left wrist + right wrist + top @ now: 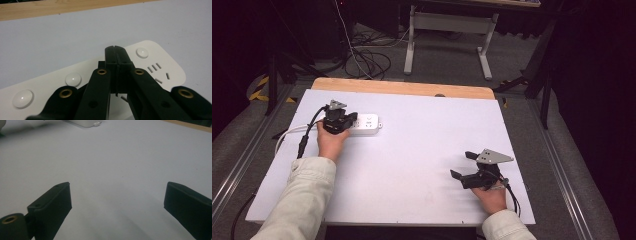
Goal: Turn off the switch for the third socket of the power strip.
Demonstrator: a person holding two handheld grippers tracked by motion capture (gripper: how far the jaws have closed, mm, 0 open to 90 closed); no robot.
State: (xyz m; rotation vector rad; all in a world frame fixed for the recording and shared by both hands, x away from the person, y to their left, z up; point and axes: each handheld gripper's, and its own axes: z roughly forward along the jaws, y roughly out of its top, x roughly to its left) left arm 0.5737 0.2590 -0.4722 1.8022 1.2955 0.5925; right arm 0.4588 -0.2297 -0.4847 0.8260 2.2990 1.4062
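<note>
- High view, left of centre: your left gripper [343, 121] sits over the left end of the white power strip [366, 124], which lies flat on the white table top [422, 150] toward its far left part.
- Left gripper view: the jaws are clenched, pressed flat together with only a seam between them and nothing between the pads. Their tips hang over the strip's top face [50, 82]; contact with it can't be judged from this angle.
- That close view gives what the high view cannot: three round white buttons along the strip, one at lower left [23, 98], one mid-left [73, 79], one at upper right [142, 52], and a group of socket slots [158, 72] at the right of the frame.
- High view alone shows the strip's white cord [292, 132] trailing off to the left, and a wooden edge [402, 88] along the table's far side.
- High view, lower right: your right gripper [467, 167] rests low on the table, well apart from the strip.
- Right gripper view: jaws released and spread wide, bare table between them; one corner of the strip [86, 123] peeks in at the top edge.
</note>
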